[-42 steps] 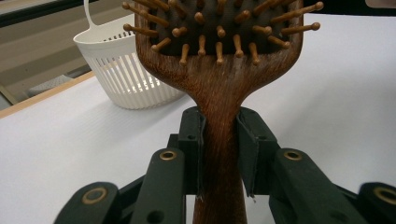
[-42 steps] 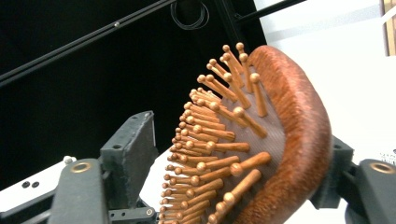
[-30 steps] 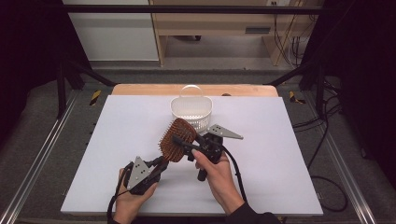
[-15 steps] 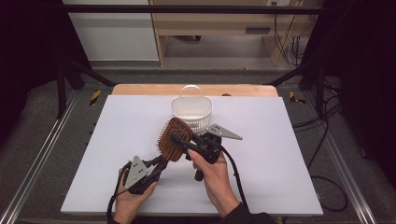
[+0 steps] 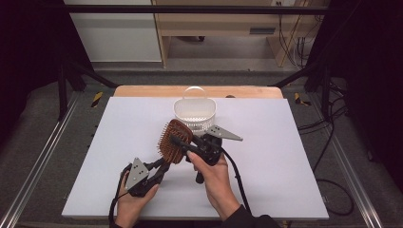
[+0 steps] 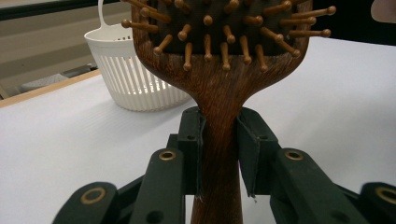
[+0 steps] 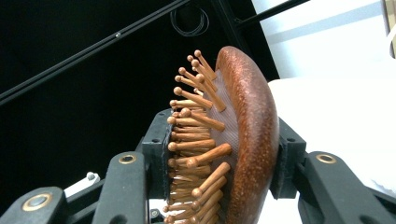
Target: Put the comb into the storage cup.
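Now, table [image 5: 285, 180]: you have open white surface all around, and the brush is lifted clear of it.
Basket [image 5: 195, 114]: white slotted one, just beyond the brush; aim the head for its open top.
Wooden paddle hairbrush [image 5: 173, 140]: held between both tools, pins toward you.
Right gripper [image 5: 183, 145]: jaws pinched across the head, one on the pins, one on the back; let this one carry it.
Left gripper [image 5: 161, 166]: jaws clamped on the handle neck; ease off only once your right grip feels sure.
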Demonstrator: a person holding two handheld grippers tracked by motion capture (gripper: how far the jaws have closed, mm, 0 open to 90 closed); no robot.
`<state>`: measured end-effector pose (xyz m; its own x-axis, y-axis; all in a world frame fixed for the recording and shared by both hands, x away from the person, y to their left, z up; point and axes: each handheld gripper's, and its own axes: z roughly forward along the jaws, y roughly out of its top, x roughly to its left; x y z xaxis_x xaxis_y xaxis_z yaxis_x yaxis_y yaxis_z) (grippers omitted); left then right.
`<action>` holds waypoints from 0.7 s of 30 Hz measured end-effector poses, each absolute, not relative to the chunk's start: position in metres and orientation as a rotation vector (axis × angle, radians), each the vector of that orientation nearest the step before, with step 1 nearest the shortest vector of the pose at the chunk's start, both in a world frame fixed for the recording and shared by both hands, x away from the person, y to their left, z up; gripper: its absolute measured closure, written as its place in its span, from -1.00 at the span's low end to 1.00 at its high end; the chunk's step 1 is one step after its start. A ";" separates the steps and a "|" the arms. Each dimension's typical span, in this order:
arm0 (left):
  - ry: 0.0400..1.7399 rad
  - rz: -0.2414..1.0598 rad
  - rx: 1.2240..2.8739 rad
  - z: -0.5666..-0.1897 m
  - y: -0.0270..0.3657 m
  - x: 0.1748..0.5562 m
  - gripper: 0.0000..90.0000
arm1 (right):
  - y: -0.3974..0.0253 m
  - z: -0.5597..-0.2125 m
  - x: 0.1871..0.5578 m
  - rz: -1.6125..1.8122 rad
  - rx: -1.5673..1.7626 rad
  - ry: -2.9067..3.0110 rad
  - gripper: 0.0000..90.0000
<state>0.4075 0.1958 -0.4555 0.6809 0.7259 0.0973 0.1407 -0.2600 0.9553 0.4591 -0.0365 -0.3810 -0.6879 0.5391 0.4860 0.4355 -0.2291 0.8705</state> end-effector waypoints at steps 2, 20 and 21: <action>0.691 0.653 1.770 -0.456 0.196 0.408 0.59 | -0.036 -0.380 0.459 2.078 1.211 1.902 0.16; 0.827 0.765 1.578 -0.452 0.223 0.399 -0.60 | -0.050 -0.370 0.471 2.098 1.227 1.779 0.15; 0.842 0.774 1.564 -0.452 0.226 0.398 -0.67 | -0.051 -0.370 0.471 2.098 1.229 1.777 0.15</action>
